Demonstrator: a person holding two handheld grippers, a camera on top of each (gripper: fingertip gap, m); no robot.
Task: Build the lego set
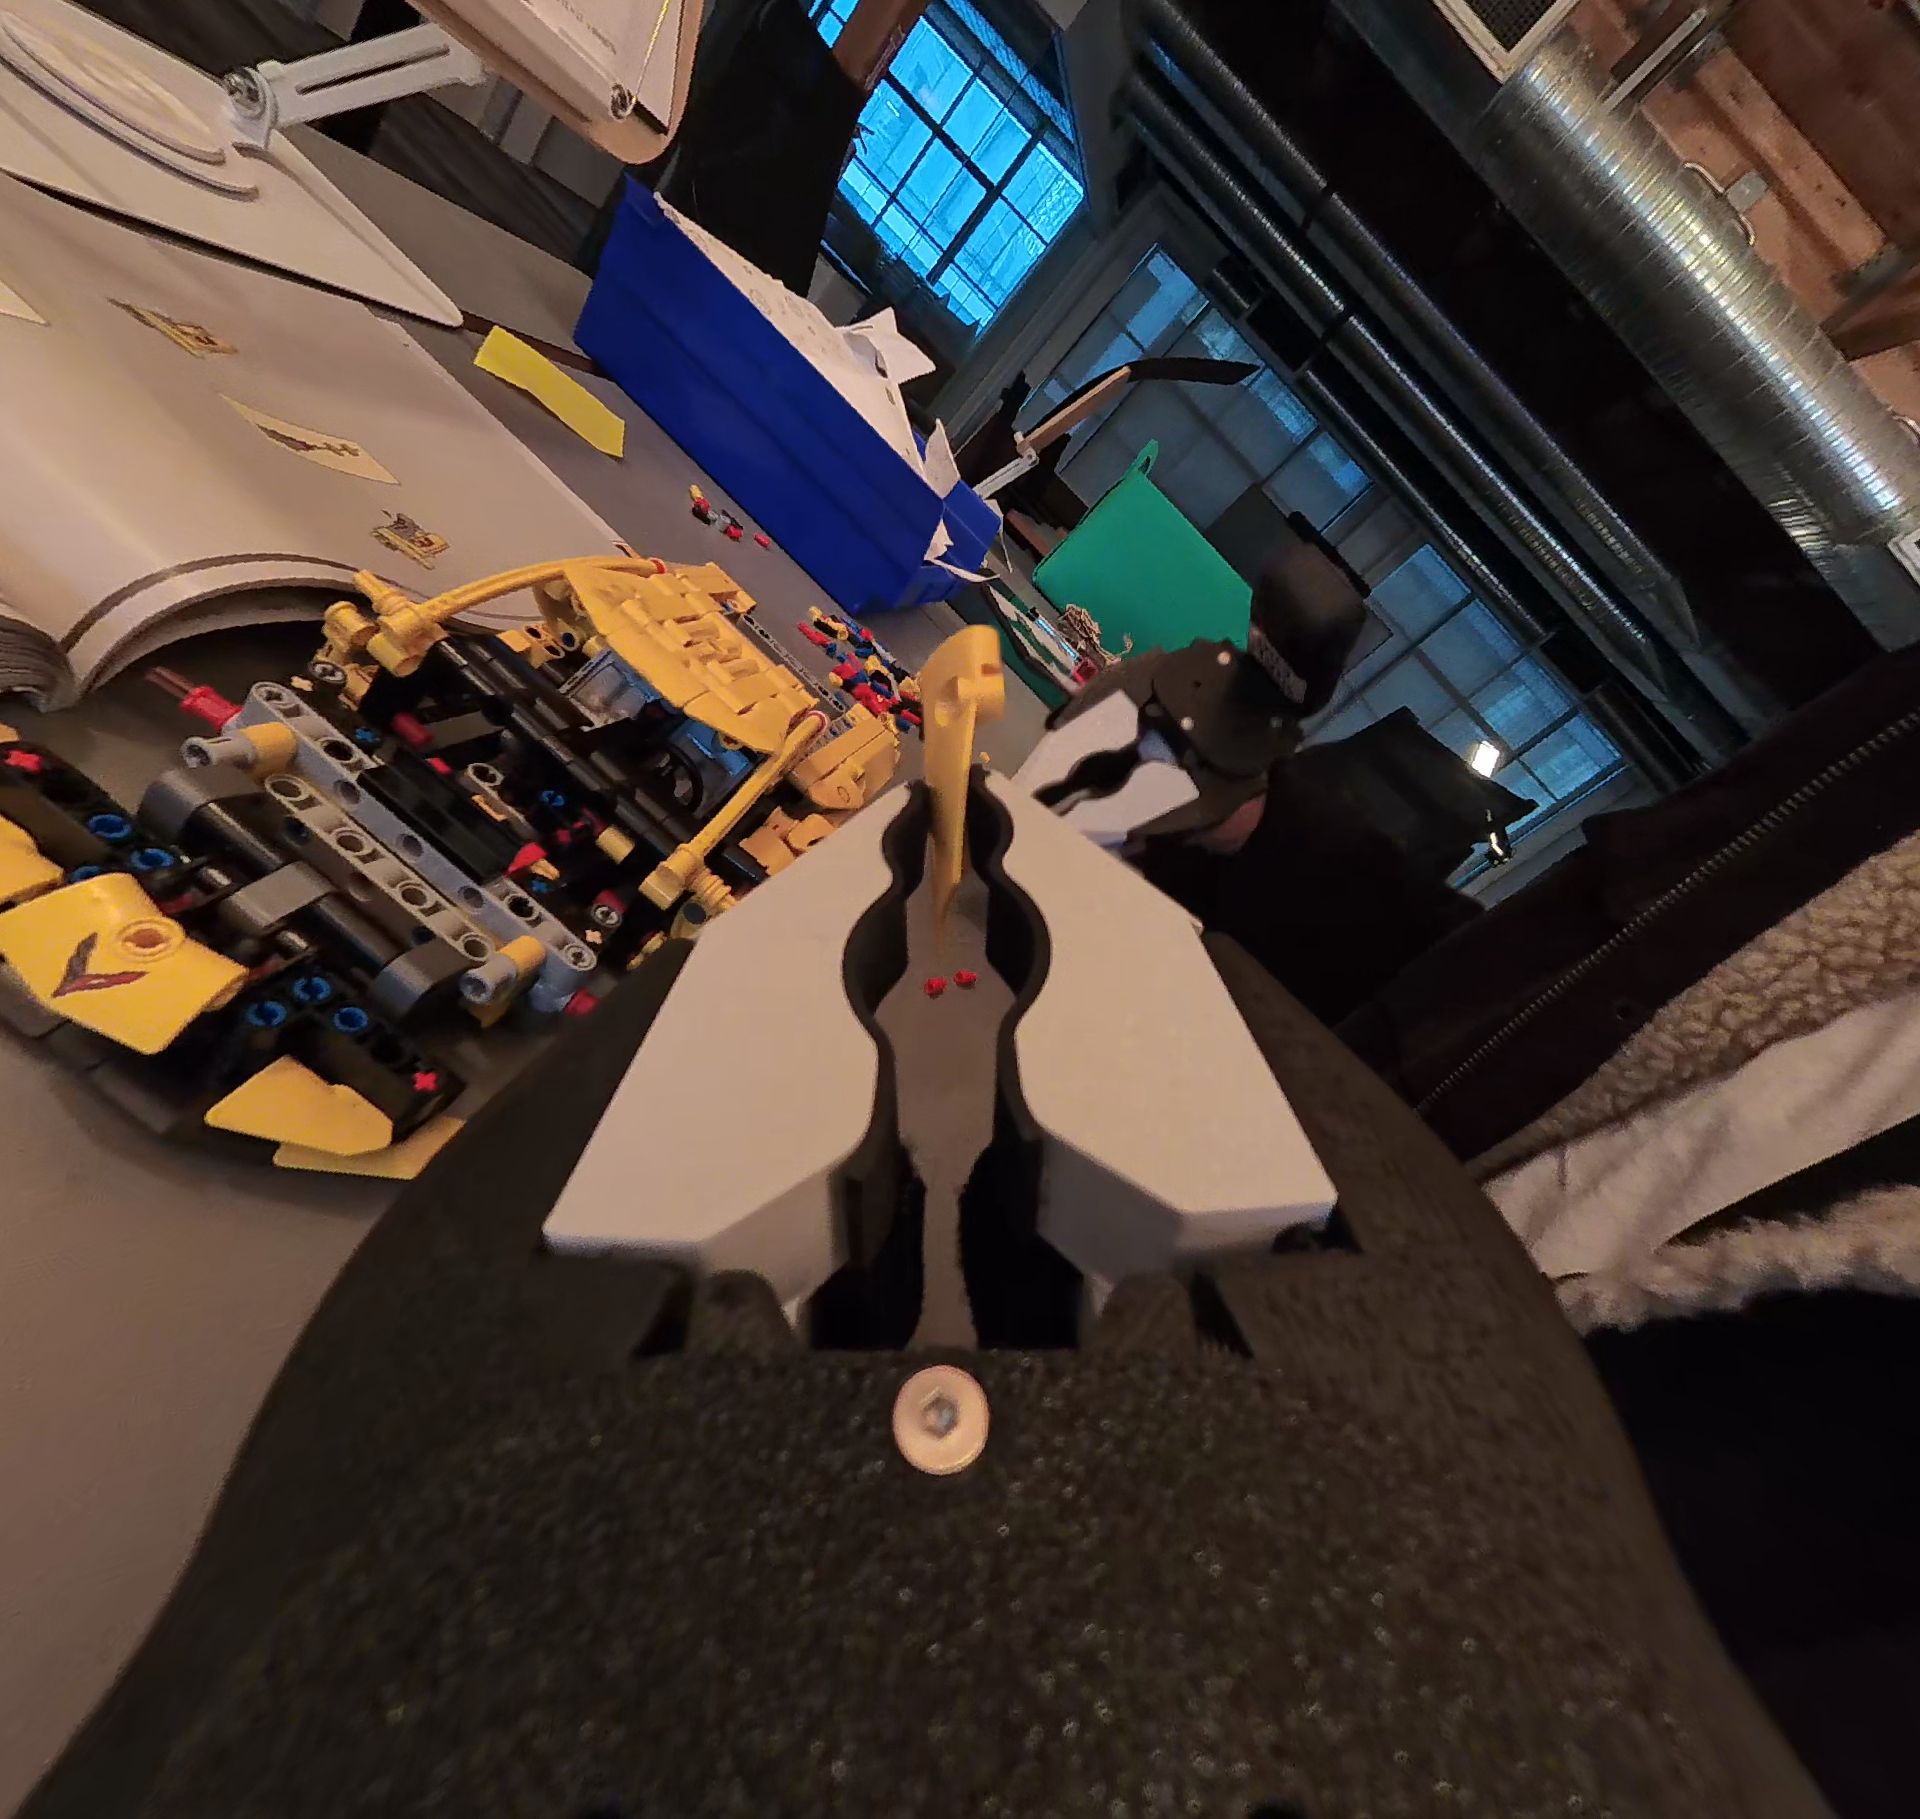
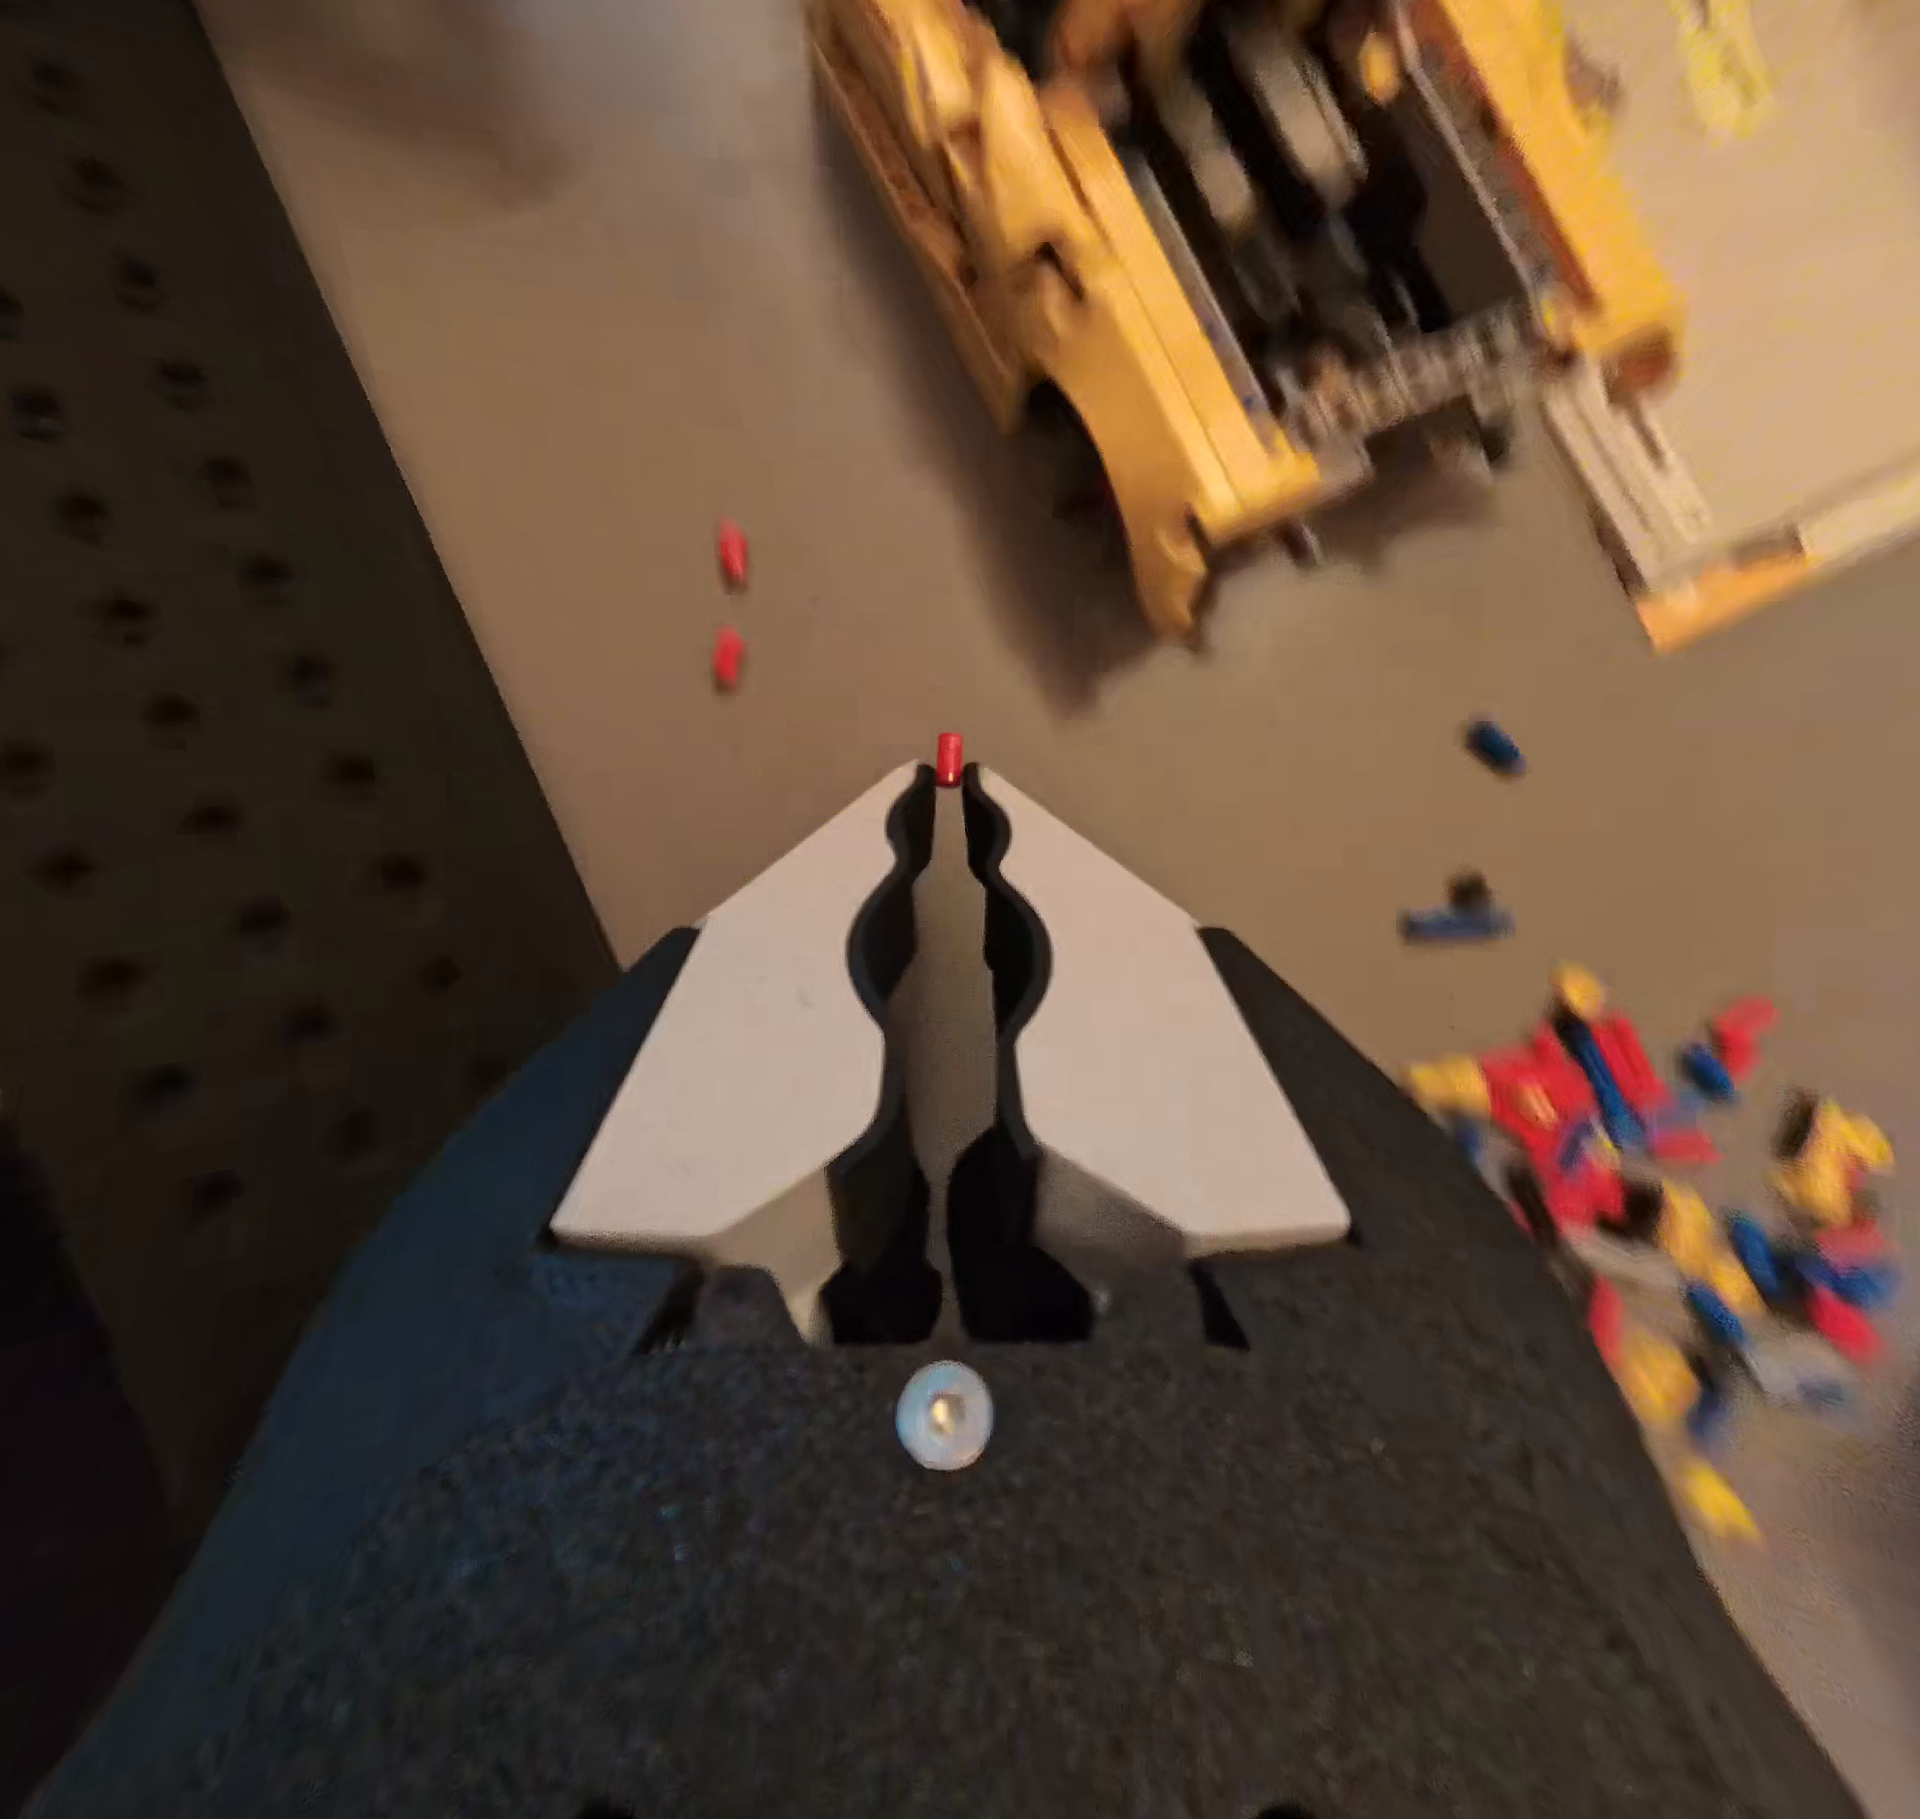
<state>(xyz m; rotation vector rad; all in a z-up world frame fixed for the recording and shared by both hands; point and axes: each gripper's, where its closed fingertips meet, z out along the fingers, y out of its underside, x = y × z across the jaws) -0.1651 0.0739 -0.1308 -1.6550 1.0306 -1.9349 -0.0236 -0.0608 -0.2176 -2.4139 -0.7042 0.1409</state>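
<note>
While the left gripper [image 1: 951,813] is clamping a curved yellow panel piece [image 1: 961,720] between its jaws and the right gripper [image 2: 948,777] is pinching a small red pin [image 2: 947,759] at its very tips, the step in hand looks like mating pin to panel before the pair goes onto the yellow car model [image 1: 499,782].

To do it well, the pin should be lined up square with a hole in the panel, since only a short stub is showing past the right jaws and a skewed push would likely twist it loose. The left grip should be kept firm as a steady counter-hold, and the approach kept slow; the right wrist view is blurring, so that gripper is moving briskly.

The panel is standing with its long axis along the left gripper's fingers, its narrow end buried between the jaws and its broad rounded end pointing forward, away from the gripper. The pin's long axis is likewise running straight out along the right gripper.

The car model is lying on the grey table [image 1: 156,1302], with an open instruction booklet [image 1: 208,439] just behind it, a heap of loose red, blue and yellow pieces [image 2: 1662,1198] beside it, and two spare red pins [image 2: 730,606] near it.
</note>
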